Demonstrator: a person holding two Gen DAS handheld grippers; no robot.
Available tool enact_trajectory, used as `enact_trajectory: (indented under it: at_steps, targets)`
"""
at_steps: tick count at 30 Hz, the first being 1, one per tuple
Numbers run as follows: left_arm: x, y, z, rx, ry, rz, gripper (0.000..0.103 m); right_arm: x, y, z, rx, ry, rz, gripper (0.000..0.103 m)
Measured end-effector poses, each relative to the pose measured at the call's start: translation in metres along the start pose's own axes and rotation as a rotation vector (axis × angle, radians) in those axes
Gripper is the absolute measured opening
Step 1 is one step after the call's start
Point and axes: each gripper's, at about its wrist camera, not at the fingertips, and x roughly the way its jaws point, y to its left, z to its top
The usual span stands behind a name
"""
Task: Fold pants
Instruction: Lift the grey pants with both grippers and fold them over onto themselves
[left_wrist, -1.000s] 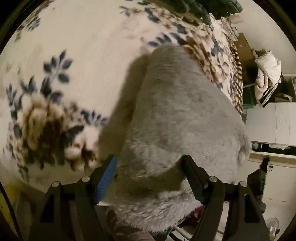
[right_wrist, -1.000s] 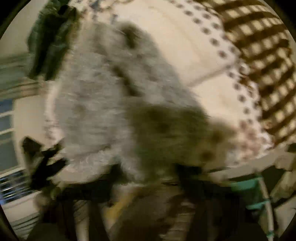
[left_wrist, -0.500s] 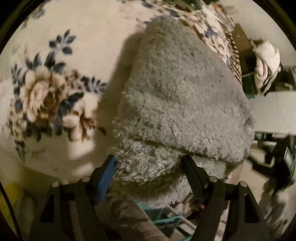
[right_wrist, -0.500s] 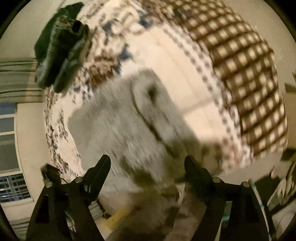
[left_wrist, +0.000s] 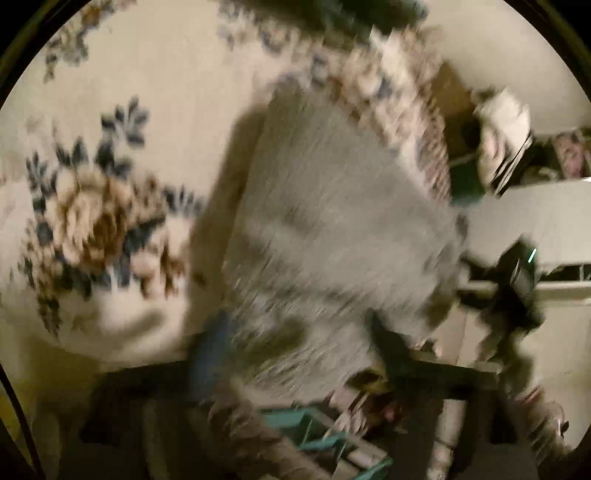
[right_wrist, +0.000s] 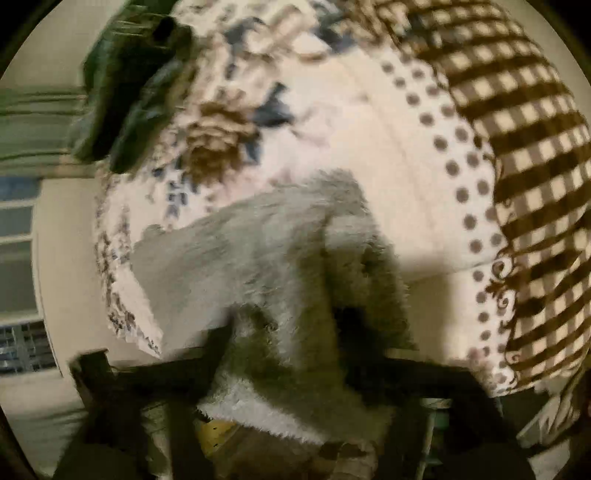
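The grey fleece pants (left_wrist: 340, 221) lie folded on a floral blanket (left_wrist: 147, 92), near the bed's edge. My left gripper (left_wrist: 299, 347) hovers over their near end. Its jaws are opening and stand wide, one on each side of the fluffy edge, and the pads do not press on it. In the right wrist view the pants (right_wrist: 266, 258) show a folded layer on top. My right gripper (right_wrist: 286, 339) also has its jaws opening and wide apart, with the near end of the pants between them, loose. Both views are blurred by motion.
A dark green garment pile (right_wrist: 125, 99) sits at the far end of the bed. A brown checked blanket (right_wrist: 517, 147) and a dotted cloth (right_wrist: 443, 155) lie to the right. A white bundle (left_wrist: 506, 125) and a teal rack (left_wrist: 314, 435) stand off the bed.
Both grippers have drawn up and back from the pants, which now sit smaller in the views. The right jaws have spread wide and let go of the cloth.
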Motion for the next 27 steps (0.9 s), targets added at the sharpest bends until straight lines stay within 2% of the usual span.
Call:
enact_trajectory:
  at_steps: [2,3,5,8,10,11,12,13,14,15,17,19,22,25,27]
  targets:
    - [0.002,0.003,0.010,-0.007,-0.084,-0.049,0.103,0.008,-0.006,-0.007,-0.027,0.009,0.010,0.103]
    - [0.013,0.006,0.019,-0.019,-0.090,-0.072,0.103,0.020,-0.014,-0.008,-0.030,0.022,0.022,0.103]
    - [0.040,0.015,0.033,-0.040,-0.067,-0.113,0.103,0.042,-0.024,-0.006,-0.034,0.045,0.052,0.103]
    - [0.096,0.029,0.054,-0.054,0.026,-0.149,0.103,0.088,-0.046,0.005,0.022,0.126,0.139,0.103]
    - [0.114,0.038,0.056,-0.081,0.076,-0.168,0.102,0.111,-0.061,0.008,0.108,0.181,0.260,0.103]
    - [0.115,0.040,0.056,-0.086,0.082,-0.183,0.092,0.115,-0.062,0.008,0.131,0.191,0.298,0.103]
    - [0.110,0.037,0.057,-0.066,0.065,-0.172,0.070,0.114,-0.057,0.008,0.104,0.179,0.308,0.095]
    - [0.105,0.034,0.055,-0.048,0.065,-0.169,0.059,0.109,-0.053,0.008,0.079,0.156,0.293,0.087]
    - [0.096,0.027,0.054,-0.032,0.067,-0.183,0.045,0.101,-0.049,0.007,0.078,0.126,0.294,0.068]
    - [0.087,0.023,0.054,-0.025,0.064,-0.181,0.042,0.097,-0.046,0.006,0.082,0.114,0.291,0.059]
    - [0.067,0.010,0.055,-0.030,0.072,-0.185,0.040,0.081,-0.034,0.004,0.075,0.086,0.261,0.053]
    - [0.045,-0.005,0.060,-0.031,0.072,-0.186,0.040,0.063,-0.016,0.001,0.071,0.071,0.237,0.052]
    - [0.000,-0.038,0.080,0.008,0.070,-0.175,0.040,0.028,0.014,0.006,0.085,0.058,0.254,0.051]
    - [-0.053,-0.076,0.126,0.055,0.041,-0.168,0.040,-0.014,0.060,0.027,0.078,0.033,0.269,0.051]
    - [-0.087,-0.099,0.165,0.092,0.007,-0.161,0.040,-0.045,0.100,0.057,0.059,0.004,0.276,0.051]
